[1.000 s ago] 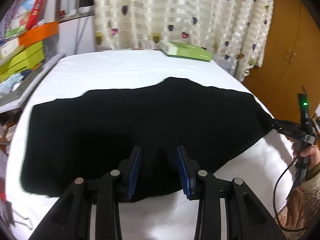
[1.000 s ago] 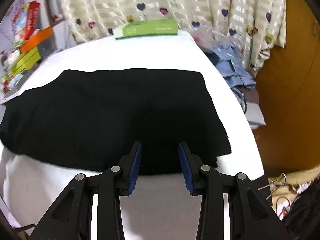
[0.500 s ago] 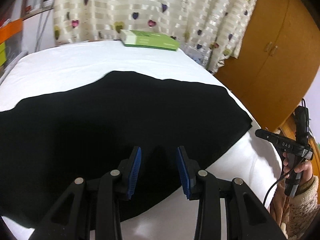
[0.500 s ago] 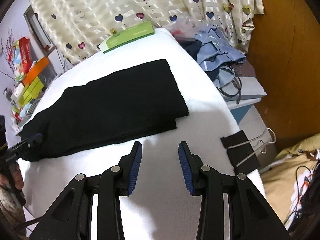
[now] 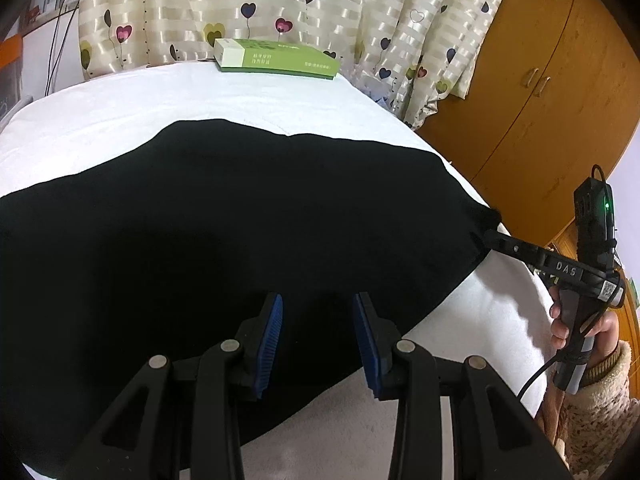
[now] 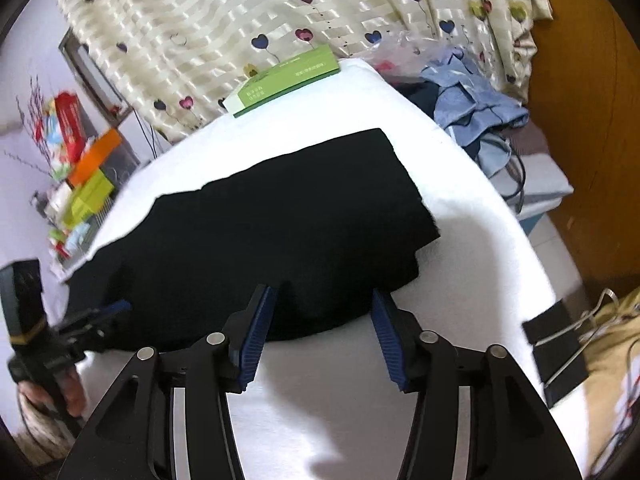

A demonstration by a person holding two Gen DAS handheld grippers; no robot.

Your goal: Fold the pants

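Black pants [image 5: 224,216] lie flat on the white table [image 5: 120,104], also in the right wrist view [image 6: 288,216]. My left gripper [image 5: 318,312] is open, its blue pads over the pants' near edge. My right gripper [image 6: 322,308] is open wider, its fingertips at the pants' near edge by the leg ends. In the left wrist view the right gripper [image 5: 492,236] reaches the pants' right end. In the right wrist view the left gripper [image 6: 108,312] sits at the pants' left part.
A green box [image 5: 276,58] lies at the table's far edge before a heart-print curtain [image 5: 280,0]. Blue clothes [image 6: 476,100] are piled right of the table. A black binder clip [image 6: 556,352] grips the table's right edge. A wooden cabinet [image 5: 540,80] stands right.
The right gripper has moved back in toward the pants' leg end and opened wider. The left gripper's view shifted slightly right over the pants.
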